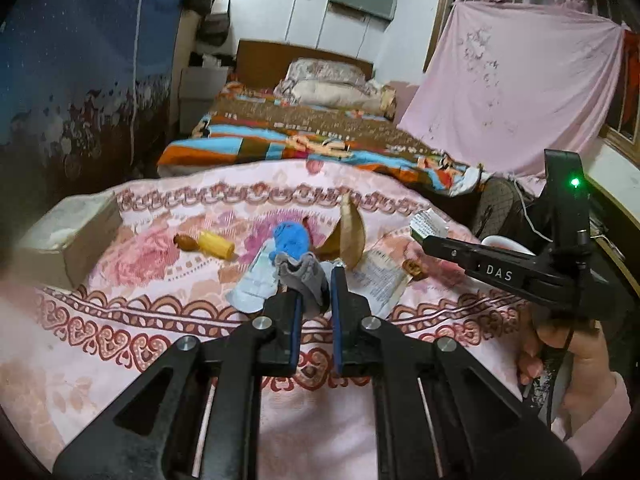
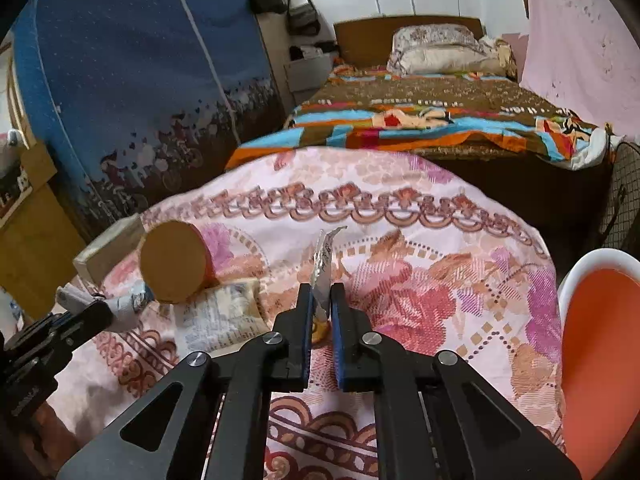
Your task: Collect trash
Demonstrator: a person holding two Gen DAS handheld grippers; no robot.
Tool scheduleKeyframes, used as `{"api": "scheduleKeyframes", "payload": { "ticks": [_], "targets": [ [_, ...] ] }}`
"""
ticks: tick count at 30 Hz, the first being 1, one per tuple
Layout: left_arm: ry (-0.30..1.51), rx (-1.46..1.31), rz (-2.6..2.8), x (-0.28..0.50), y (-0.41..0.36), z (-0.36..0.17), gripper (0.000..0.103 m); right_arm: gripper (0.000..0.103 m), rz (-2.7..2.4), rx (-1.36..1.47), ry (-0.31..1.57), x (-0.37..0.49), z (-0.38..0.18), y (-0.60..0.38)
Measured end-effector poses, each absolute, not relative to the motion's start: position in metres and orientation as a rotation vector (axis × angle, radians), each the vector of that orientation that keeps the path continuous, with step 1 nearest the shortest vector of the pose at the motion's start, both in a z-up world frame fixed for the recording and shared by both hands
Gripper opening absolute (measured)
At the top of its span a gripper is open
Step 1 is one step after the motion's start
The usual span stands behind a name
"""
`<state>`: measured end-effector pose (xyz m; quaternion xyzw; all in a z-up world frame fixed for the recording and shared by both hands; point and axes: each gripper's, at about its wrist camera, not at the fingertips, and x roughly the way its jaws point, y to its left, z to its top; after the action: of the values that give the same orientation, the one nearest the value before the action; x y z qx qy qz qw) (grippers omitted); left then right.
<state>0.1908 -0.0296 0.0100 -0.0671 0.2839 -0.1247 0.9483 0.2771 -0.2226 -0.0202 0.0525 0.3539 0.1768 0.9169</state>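
My left gripper is shut on a crumpled grey-white rag or wrapper just above the pink floral cloth. Around it lie a blue crumpled piece, a yellow corn cob, a tan peel and printed paper wrappers. My right gripper is shut on a silvery foil wrapper that sticks up between the pads. In the left wrist view the right gripper is at the right, holding that wrapper. The left gripper shows at the lower left of the right wrist view.
A cardboard box sits at the left edge of the cloth. An orange bin with a white rim stands at the right. A tan round object lies near a paper wrapper. A bed lies beyond.
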Motion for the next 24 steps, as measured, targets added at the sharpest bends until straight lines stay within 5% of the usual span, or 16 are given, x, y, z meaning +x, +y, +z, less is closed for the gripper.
{"api": "scheduleKeyframes", "payload": {
  "ticks": [24],
  "targets": [
    [0.103, -0.011, -0.435, 0.147, -0.111, 0.086, 0.0, 0.007, 0.254, 0.131, -0.049, 0.156, 0.058, -0.288]
  ]
}}
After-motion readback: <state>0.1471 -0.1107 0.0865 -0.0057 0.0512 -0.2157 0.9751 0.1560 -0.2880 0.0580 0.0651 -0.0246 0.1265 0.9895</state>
